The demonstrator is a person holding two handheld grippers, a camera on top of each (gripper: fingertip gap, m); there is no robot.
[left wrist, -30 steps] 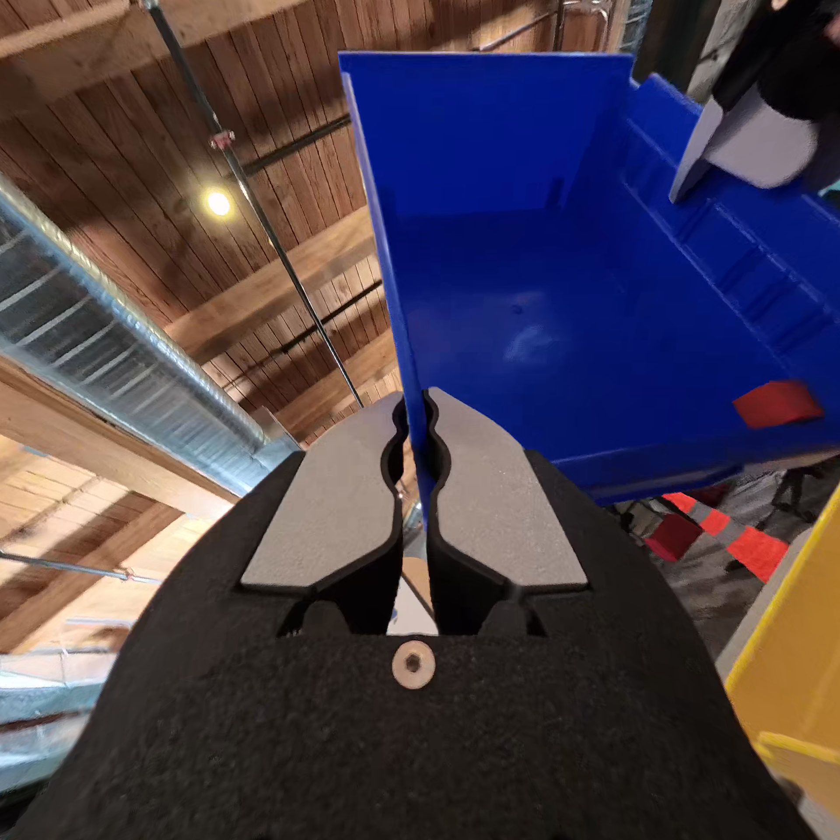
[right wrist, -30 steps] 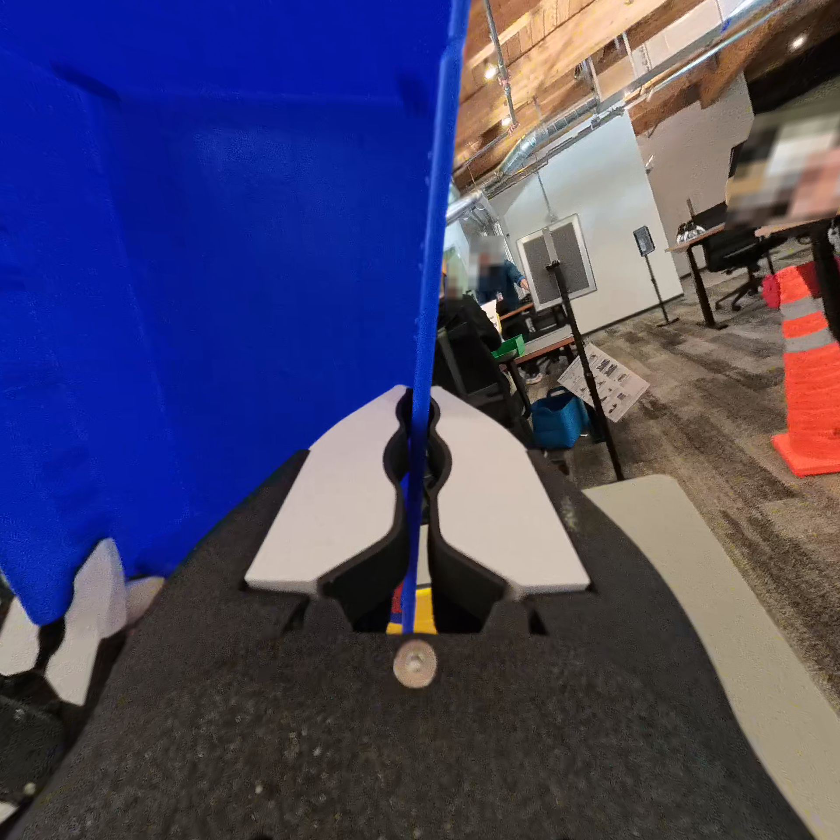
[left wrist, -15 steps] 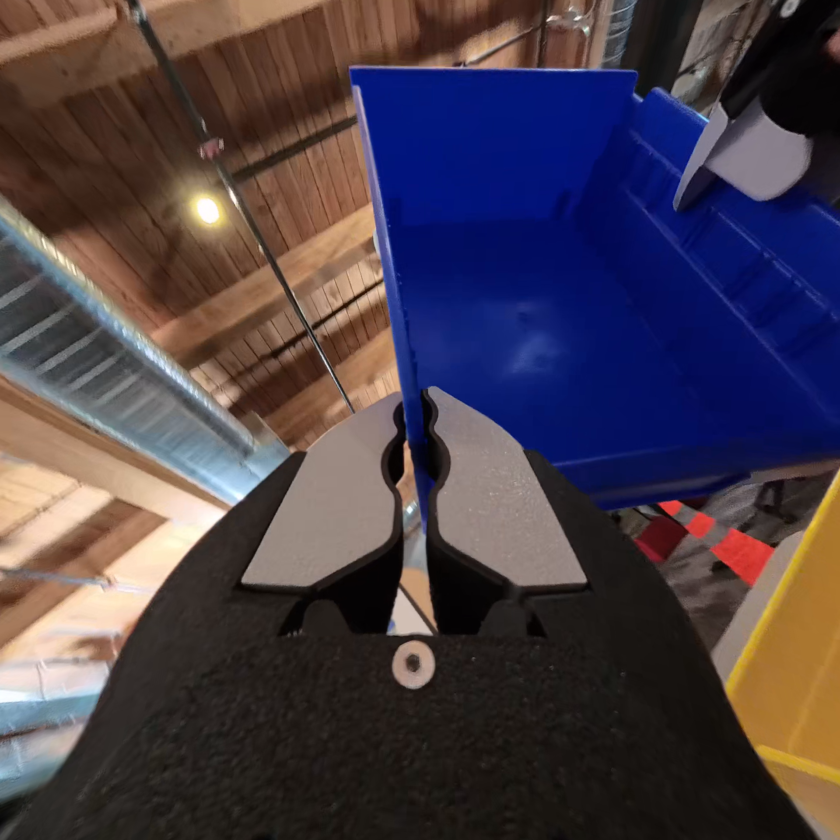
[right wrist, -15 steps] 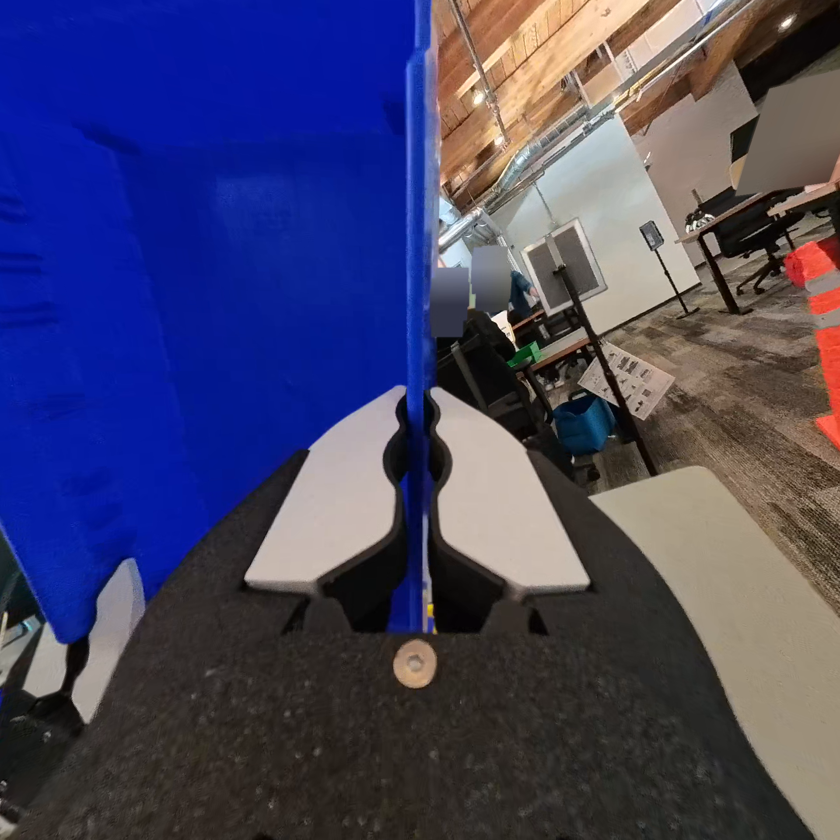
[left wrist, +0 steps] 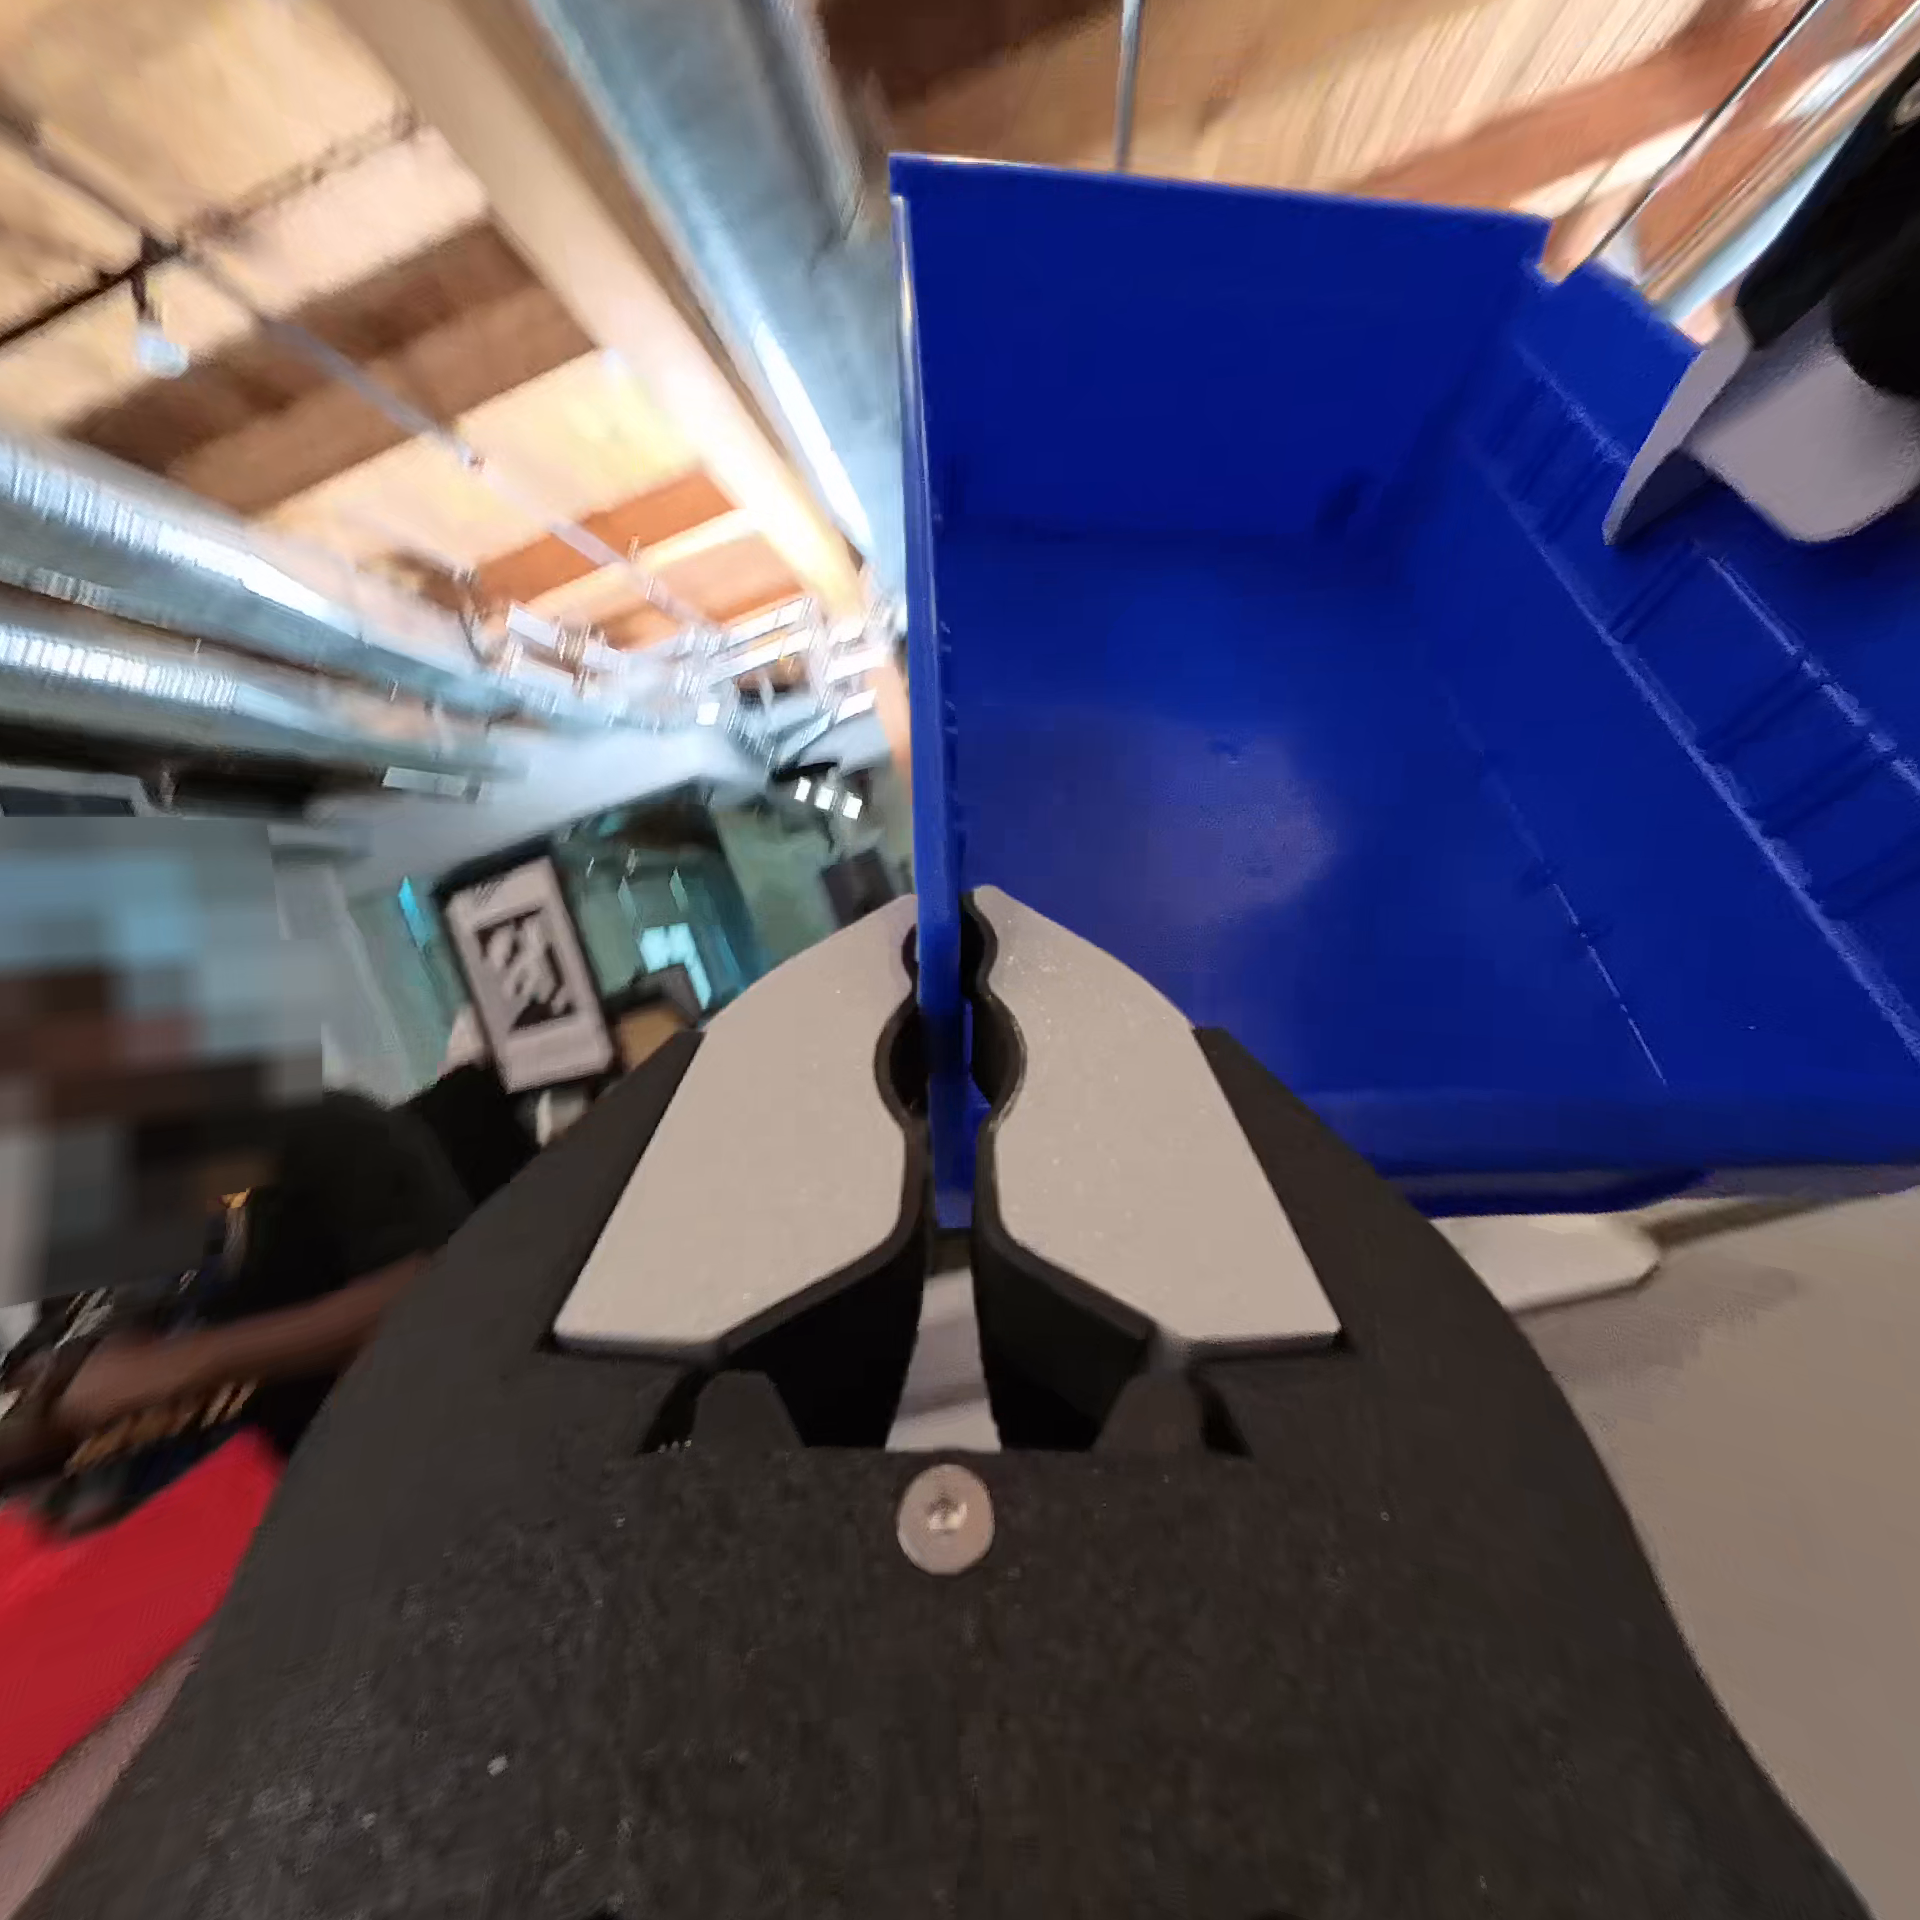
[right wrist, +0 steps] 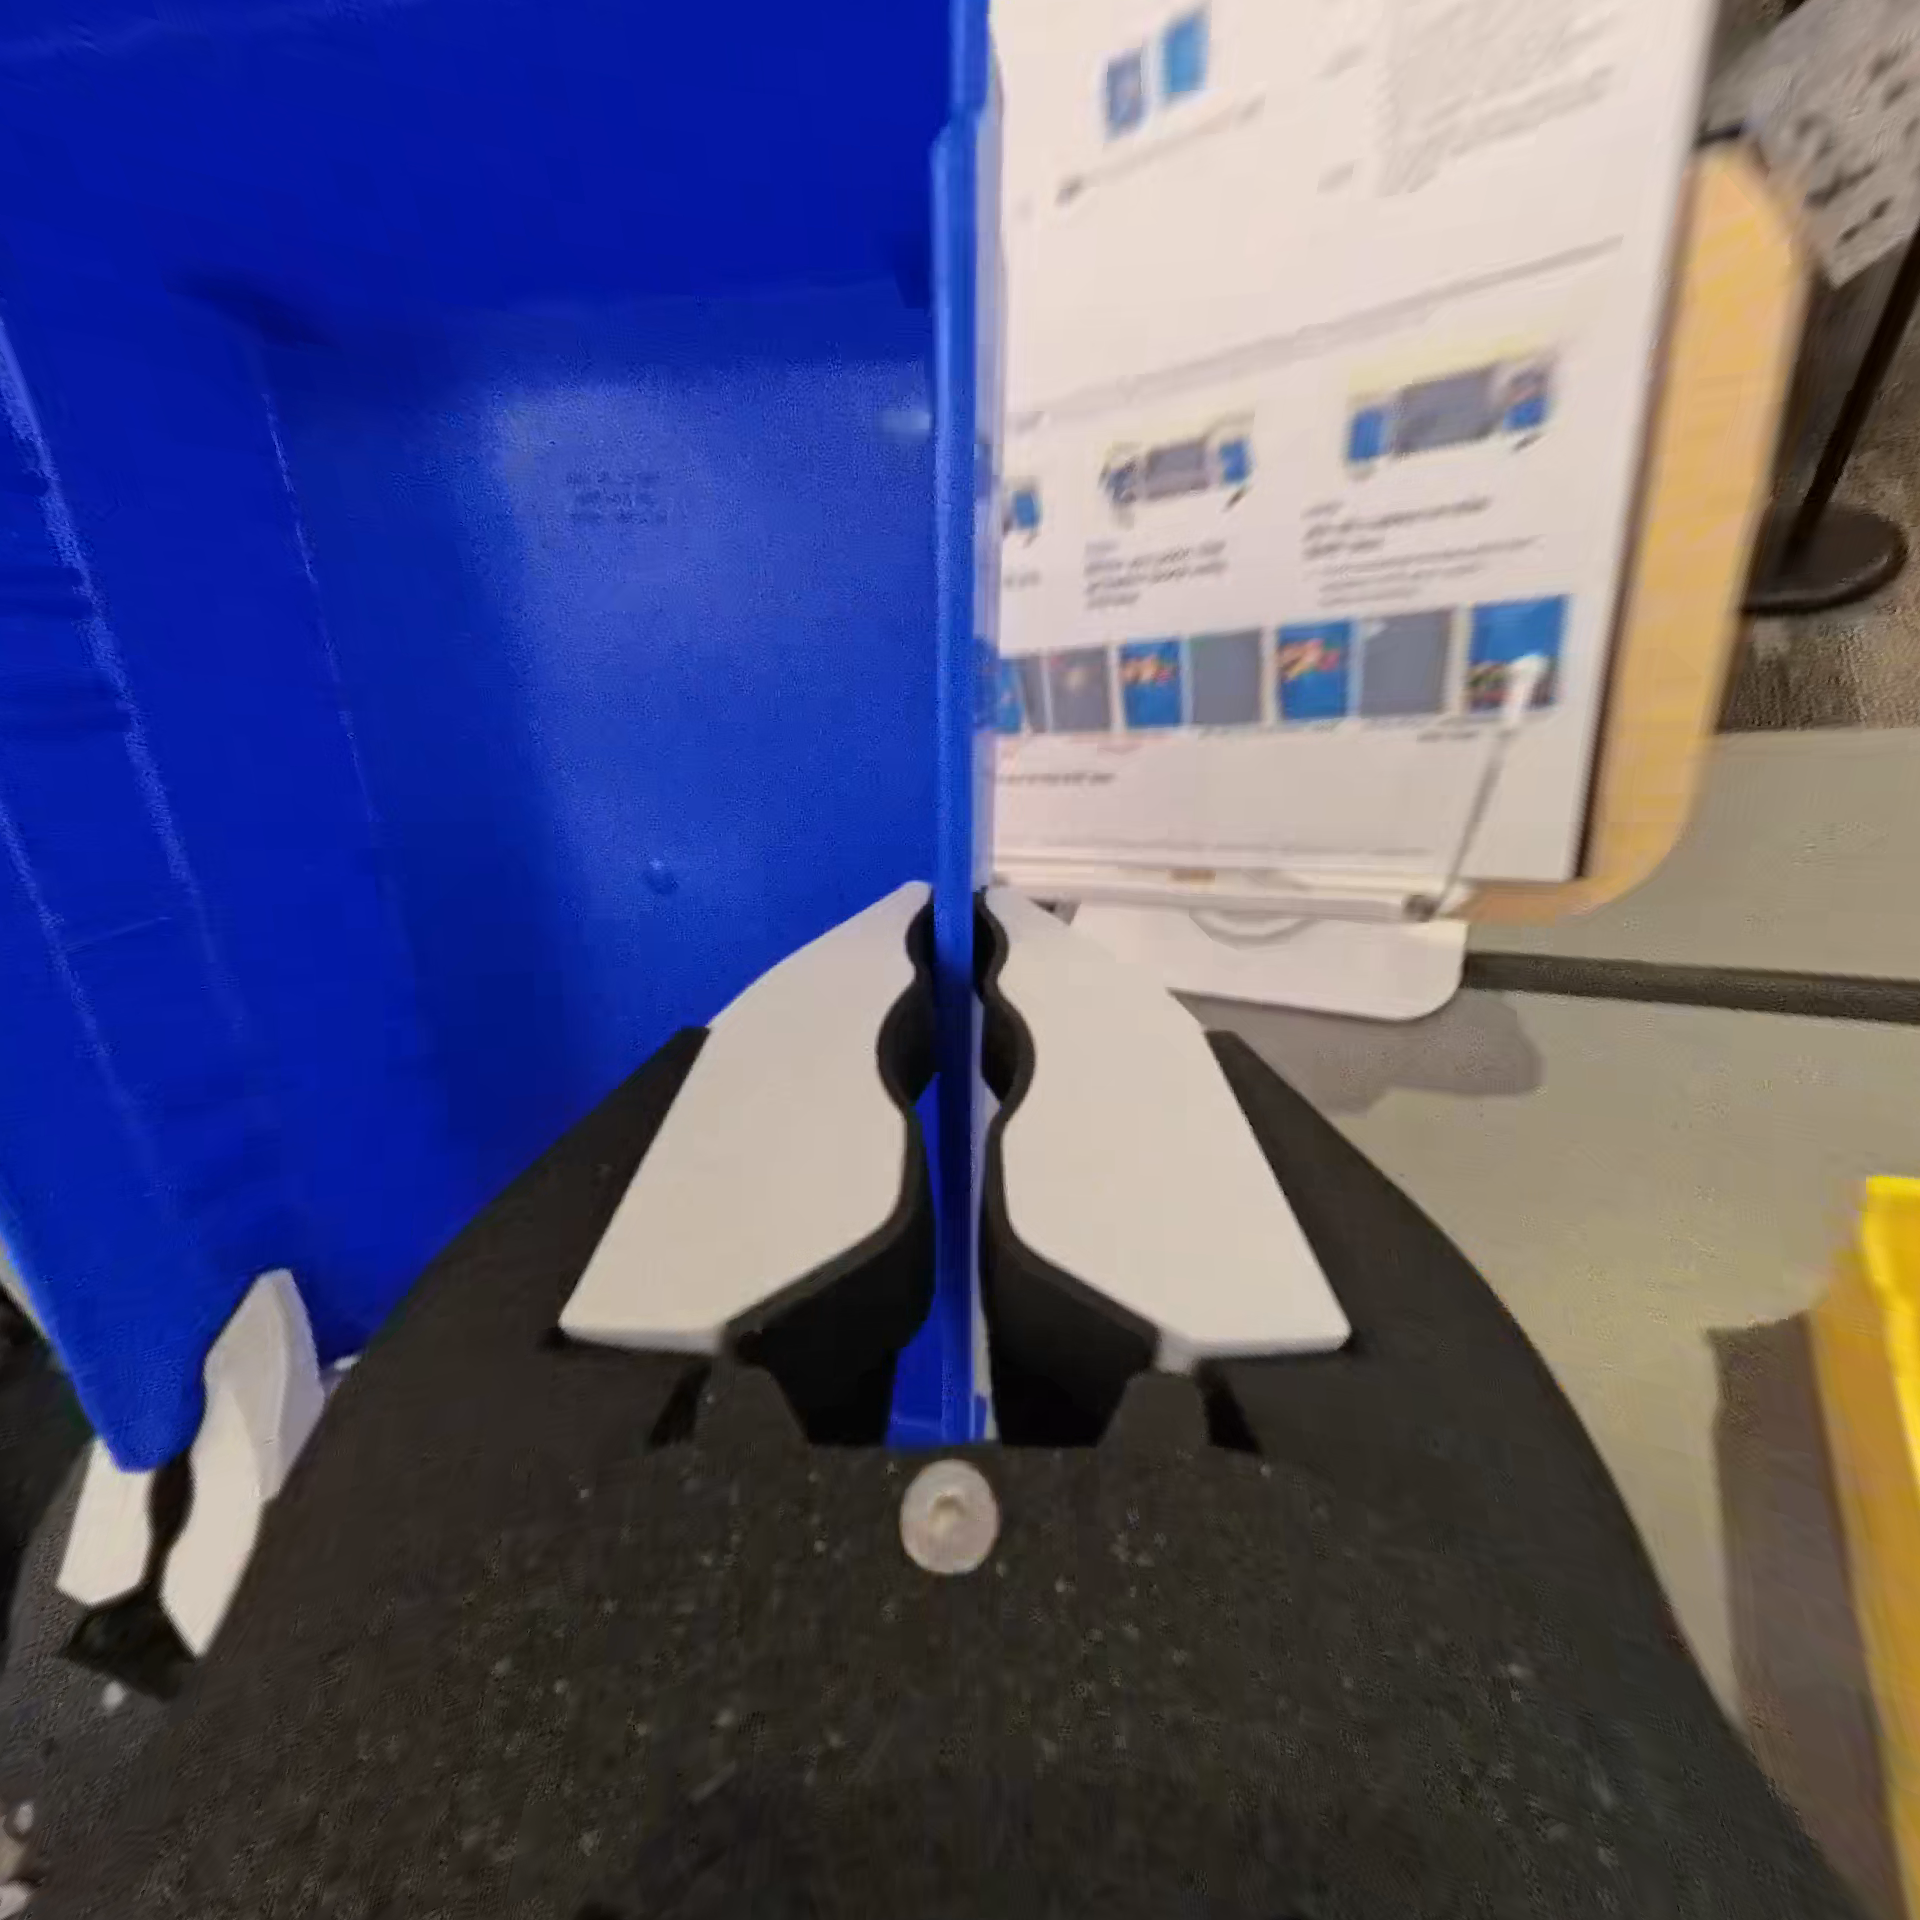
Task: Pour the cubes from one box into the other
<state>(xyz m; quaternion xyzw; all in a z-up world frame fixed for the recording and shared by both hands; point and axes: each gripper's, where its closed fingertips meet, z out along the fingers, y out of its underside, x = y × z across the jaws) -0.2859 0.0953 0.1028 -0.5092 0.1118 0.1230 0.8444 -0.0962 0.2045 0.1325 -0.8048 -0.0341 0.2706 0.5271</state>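
A blue plastic box (left wrist: 1299, 727) is held between both grippers, lifted off the grey table. My left gripper (left wrist: 943, 925) is shut on its left side wall. My right gripper (right wrist: 956, 914) is shut on the opposite side wall of the same blue box (right wrist: 468, 623). The box's inside shows no cubes in either view. The right gripper's fingers (left wrist: 1808, 436) show at the top right of the left wrist view. The left gripper's fingers (right wrist: 197, 1496) show at the bottom left of the right wrist view. An edge of the yellow box (right wrist: 1886, 1455) shows at the far right.
A propped-up board with a printed instruction sheet (right wrist: 1299, 468) stands on the grey table (right wrist: 1558, 1143) behind the blue box. A seated person (left wrist: 260, 1247) and something red (left wrist: 94, 1621) are off to the left. Ceiling ducts and wooden beams are overhead.
The blue box has swung down from its steep tilt toward level, and both cameras have dropped from the ceiling to the table. The red cube seen inside it a second ago is gone.
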